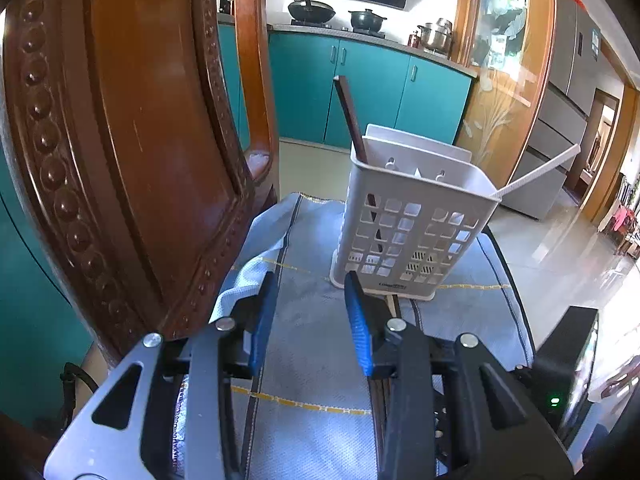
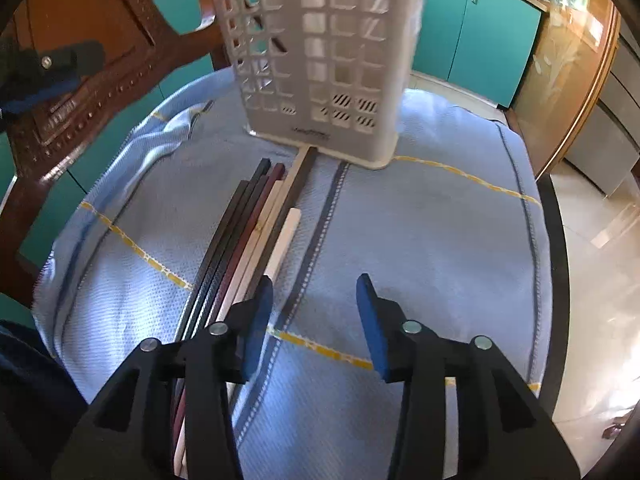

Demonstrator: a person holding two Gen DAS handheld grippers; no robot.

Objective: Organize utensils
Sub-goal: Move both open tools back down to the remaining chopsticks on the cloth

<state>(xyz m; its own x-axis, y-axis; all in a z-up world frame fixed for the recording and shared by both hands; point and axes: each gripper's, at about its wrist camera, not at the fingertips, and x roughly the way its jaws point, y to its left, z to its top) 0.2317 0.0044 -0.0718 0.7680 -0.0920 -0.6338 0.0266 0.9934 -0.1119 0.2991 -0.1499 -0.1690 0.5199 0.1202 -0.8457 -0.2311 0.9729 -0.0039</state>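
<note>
In the left wrist view the left gripper (image 1: 310, 320) is sitting low in the frame with its blue-padded fingers (image 1: 262, 322) spread apart and nothing between them, hovering over a pale blue cloth (image 1: 316, 360) with yellow stitched lines. Just above centre, a white perforated utensil holder (image 1: 412, 220) is standing upright on that cloth; a dark brown chopstick (image 1: 352, 120) is leaning out of its back left corner toward the upper left, and a white chopstick (image 1: 536, 172) is angling out over its right rim toward the right edge of the frame. A carved wooden chair back (image 1: 120, 140) is filling the left half, with teal cabinets (image 1: 360, 80) across the top behind the holder. In the right wrist view the right gripper (image 2: 316, 312) is also holding its fingers wide apart and gripping nothing — the left pad is sitting just beside, perhaps touching, the near end of a row of chopsticks (image 2: 248, 232) lying side by side on the cloth. That row — black, dark red, cream and white sticks — is running from the lower left of the frame up toward the holder's base at top centre, where one dark stick is reaching the foot of the holder. The left gripper is showing blurred at the upper left edge of this view.
</note>
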